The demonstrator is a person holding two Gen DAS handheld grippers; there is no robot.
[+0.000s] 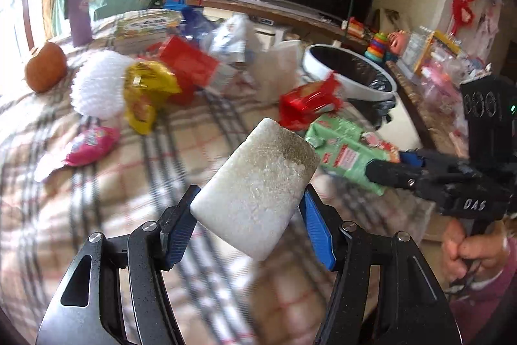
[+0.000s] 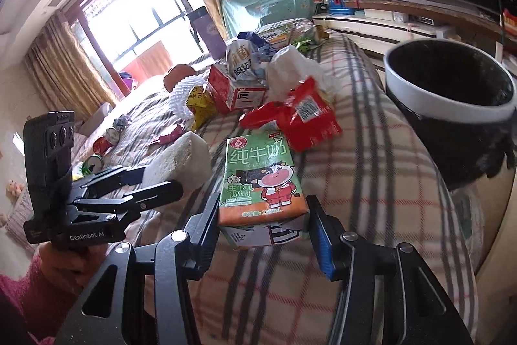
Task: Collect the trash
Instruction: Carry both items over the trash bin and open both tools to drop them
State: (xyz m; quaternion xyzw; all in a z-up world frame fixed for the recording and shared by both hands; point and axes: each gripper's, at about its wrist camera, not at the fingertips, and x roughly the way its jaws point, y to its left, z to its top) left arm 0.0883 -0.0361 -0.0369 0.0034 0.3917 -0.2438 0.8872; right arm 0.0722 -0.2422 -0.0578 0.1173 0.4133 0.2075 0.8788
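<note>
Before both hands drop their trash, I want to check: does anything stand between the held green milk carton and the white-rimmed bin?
Nothing visible does. The green milk carton is in the right gripper; only bare plaid blanket lies before the black-lined, white-rimmed bin.

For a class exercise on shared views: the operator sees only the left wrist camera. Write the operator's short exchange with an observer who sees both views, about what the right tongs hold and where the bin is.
Operator: I see my foam block gripped. What do the right tongs hold?
Observer: A green milk carton with a cartoon cow, clamped at its lower end.
Operator: Does the bin have room inside?
Observer: From the right view its dark, bag-lined inside looks hollow; the bottom is too dark to see.
Operator: Anything beyond my foam block?
Observer: Yes, cans lie on the bed near the window side.
</note>
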